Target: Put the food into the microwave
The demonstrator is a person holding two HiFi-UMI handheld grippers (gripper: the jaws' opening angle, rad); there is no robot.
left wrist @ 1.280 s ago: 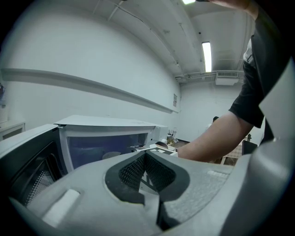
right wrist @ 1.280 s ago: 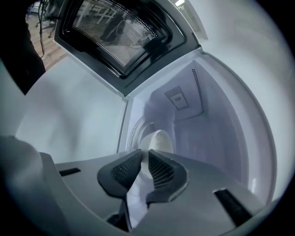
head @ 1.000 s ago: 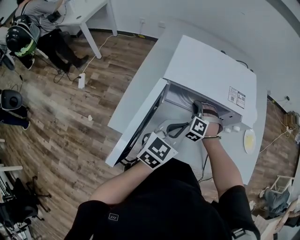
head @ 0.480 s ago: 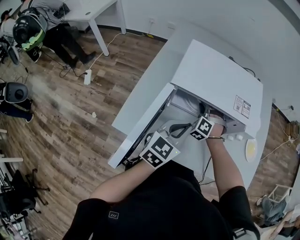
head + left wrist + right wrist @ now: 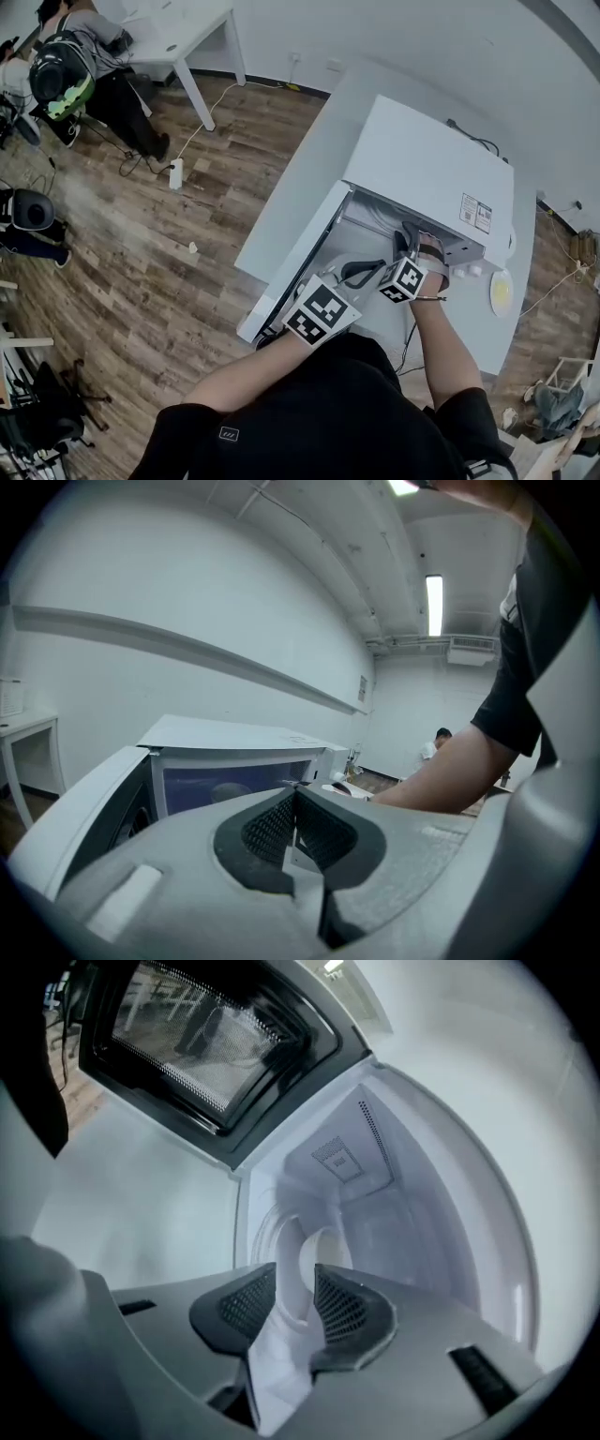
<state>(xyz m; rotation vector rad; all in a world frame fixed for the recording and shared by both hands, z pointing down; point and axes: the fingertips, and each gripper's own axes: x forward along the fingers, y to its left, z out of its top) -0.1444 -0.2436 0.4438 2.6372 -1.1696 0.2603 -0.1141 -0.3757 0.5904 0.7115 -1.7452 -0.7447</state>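
Note:
A white microwave (image 5: 431, 169) stands on a white table (image 5: 309, 159) with its door (image 5: 291, 253) swung open to the left. My right gripper (image 5: 410, 239) reaches into the cavity. In the right gripper view its jaws are opening (image 5: 295, 1297), and the rim of a white round dish (image 5: 291, 1251) on the cavity floor shows in the gap between the pads. What lies on the dish I cannot make out. My left gripper (image 5: 367, 269) hovers in front of the cavity beside the door, shut with nothing between its pads (image 5: 295, 822).
A yellow round plate (image 5: 500, 284) lies on the table right of the microwave. A cable (image 5: 469, 136) runs behind it. People sit at a white desk (image 5: 178, 23) at the far left, with bags and chairs on the wooden floor.
The head view has shifted a little. Both grippers keep about the same place relative to the microwave, the right one still inside the cavity.

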